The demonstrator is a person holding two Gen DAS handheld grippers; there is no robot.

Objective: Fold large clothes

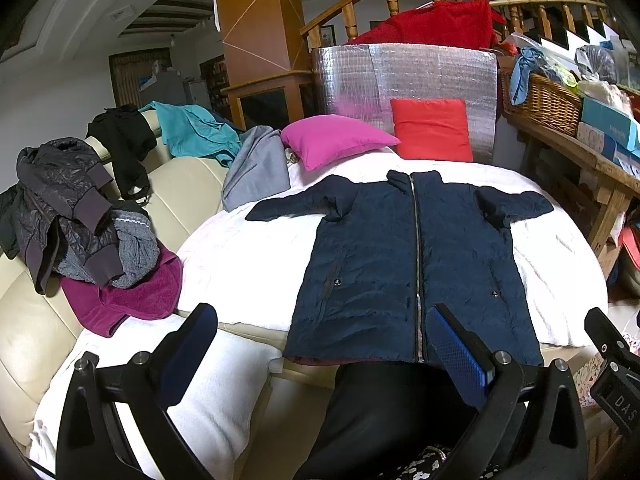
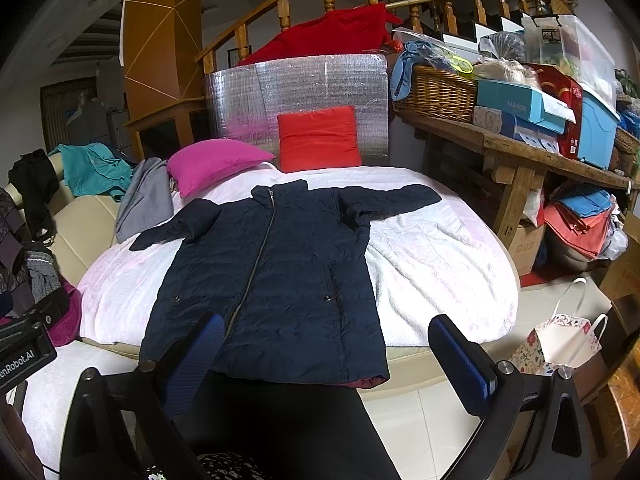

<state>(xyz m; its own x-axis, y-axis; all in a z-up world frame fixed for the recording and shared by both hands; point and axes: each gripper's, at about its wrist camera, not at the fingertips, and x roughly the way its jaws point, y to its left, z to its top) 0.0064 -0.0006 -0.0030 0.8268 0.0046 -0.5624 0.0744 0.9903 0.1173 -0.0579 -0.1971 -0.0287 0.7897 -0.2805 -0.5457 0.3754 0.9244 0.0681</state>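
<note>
A long navy quilted coat point(image 1: 404, 264) point(image 2: 276, 276) lies flat and zipped on a white blanket point(image 1: 248, 264) point(image 2: 432, 264), collar far, hem near me, both sleeves spread out sideways. My left gripper point(image 1: 320, 344) is open, held above the hem's left part with nothing between its blue pads. My right gripper point(image 2: 328, 356) is open too, hovering over the hem's right corner, empty. A dark-clad leg point(image 1: 384, 416) point(image 2: 288, 428) shows below the hem in both views. The right gripper's body point(image 1: 612, 364) shows at the edge of the left wrist view.
A pink cushion point(image 1: 332, 140) and a red cushion point(image 1: 432, 128) sit beyond the collar. A pile of clothes point(image 1: 80, 220) lies on the cream sofa at left. A cluttered wooden table point(image 2: 520, 152) stands at right, with a floral paper bag point(image 2: 556, 344) on the floor.
</note>
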